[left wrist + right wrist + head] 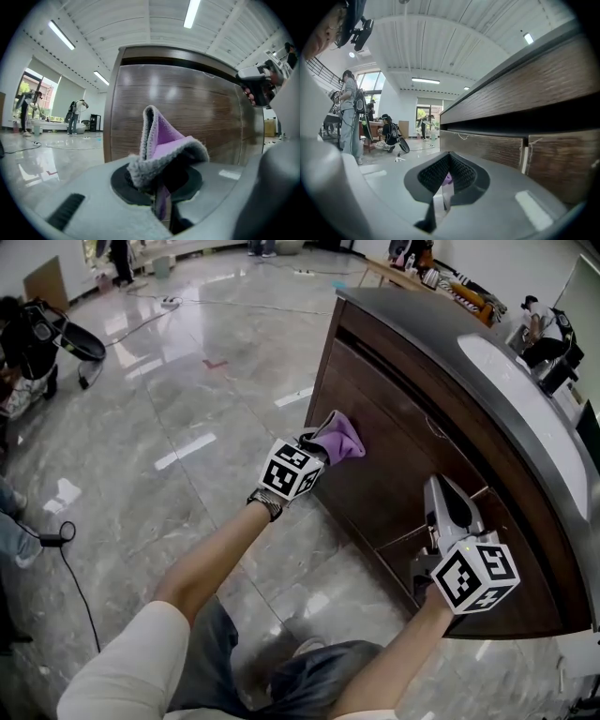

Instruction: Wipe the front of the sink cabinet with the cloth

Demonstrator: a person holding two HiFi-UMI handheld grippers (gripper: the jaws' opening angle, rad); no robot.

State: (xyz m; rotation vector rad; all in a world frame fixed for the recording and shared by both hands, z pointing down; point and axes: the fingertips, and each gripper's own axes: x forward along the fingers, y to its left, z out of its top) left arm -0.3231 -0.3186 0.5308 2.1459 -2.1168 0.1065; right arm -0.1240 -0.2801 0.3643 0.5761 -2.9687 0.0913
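Left hand-held gripper [320, 452] clamped on purple cloth [343, 438]. Folded tip sticks out just ahead of jaws, at cabinet [403, 474] front. Cloth looks soft, light, floppy, so best pinched at bunched fold. Right hand-held gripper [441, 491]: jaws together, empty.

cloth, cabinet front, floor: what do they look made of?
Cloth: likely microfibre or fleece. Purple face, fuzzy grey edge, matte nap.
Cabinet front: dark brown wood or wood-look laminate, can't tell which. Horizontal grain lines, satin sheen with soft light patches.
Floor: polished grey stone or stone-look tile. Veined pattern, glossy, with bright reflected strips of light.
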